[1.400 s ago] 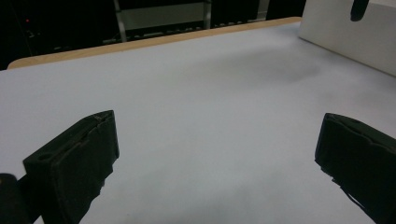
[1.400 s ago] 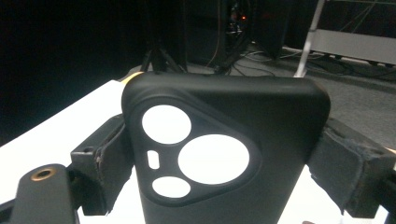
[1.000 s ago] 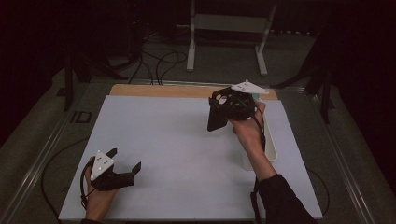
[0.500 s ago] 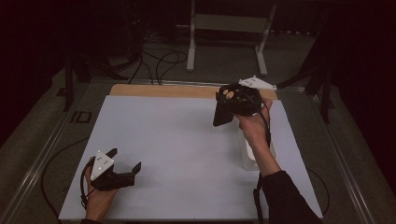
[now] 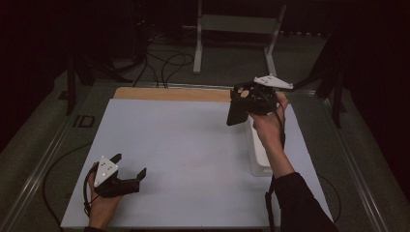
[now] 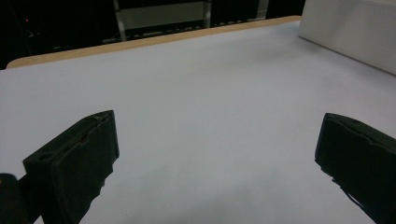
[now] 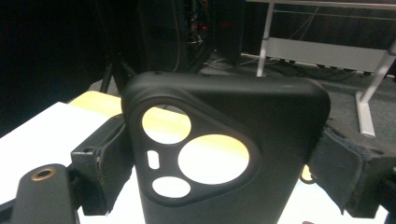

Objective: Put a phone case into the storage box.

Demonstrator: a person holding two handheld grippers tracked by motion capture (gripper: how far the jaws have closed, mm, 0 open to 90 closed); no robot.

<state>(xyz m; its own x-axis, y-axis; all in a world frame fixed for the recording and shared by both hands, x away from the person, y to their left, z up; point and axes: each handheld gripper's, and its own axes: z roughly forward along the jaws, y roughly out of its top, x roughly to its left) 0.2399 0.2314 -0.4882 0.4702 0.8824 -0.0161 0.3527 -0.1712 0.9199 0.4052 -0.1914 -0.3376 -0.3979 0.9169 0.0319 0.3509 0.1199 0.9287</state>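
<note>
My right hand-held gripper [image 7: 219, 154] clamps the black phone case [image 7: 224, 149] by its edges, lifted above the worktop [image 5: 183, 145] beside the white bin [image 5: 258, 157], while my left hand-held gripper [image 5: 129, 166] rests wide open, leaving the case's cut-outs unobstructed.

A: From where is the tabletop [image 5: 183, 159] seen?
B: From above, looking forward and down. It is also seen low and close from the left gripper view, facing its far wooden edge [image 6: 154, 41].

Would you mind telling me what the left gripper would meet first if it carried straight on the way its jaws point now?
Probably nothing soon: ahead of the open left gripper lies bare white table, with the white box off to one side.
</note>
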